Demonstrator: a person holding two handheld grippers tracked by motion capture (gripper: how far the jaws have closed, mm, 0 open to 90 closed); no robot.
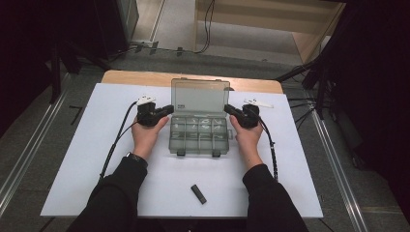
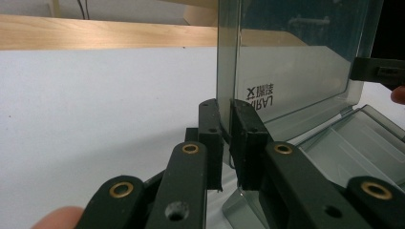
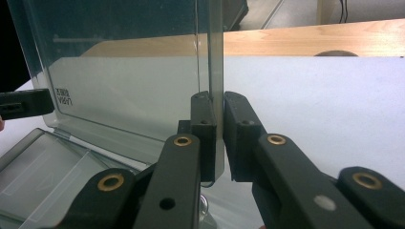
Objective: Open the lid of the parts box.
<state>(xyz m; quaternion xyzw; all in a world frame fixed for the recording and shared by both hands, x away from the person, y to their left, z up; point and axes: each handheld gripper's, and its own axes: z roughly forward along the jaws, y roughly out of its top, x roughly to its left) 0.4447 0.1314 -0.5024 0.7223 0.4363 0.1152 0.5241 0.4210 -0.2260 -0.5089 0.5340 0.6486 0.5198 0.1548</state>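
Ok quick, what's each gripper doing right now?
Left gripper: shut on the lid, at one side edge.
Right gripper: shut on the lid's other side edge.

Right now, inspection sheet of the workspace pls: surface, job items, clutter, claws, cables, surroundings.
Surface: white tabletop, wooden edge at the far side.
Job's things: clear compartment box mid-table; its lid stands open, upright.
Clutter: small black block near the front edge.
Claws: left claw shut on the lid's left edge; right claw shut on its right edge.
Cables: one black cable trails from each claw along the forearms.
Surroundings: grey floor, loose floor cables, wooden furniture beyond the table.
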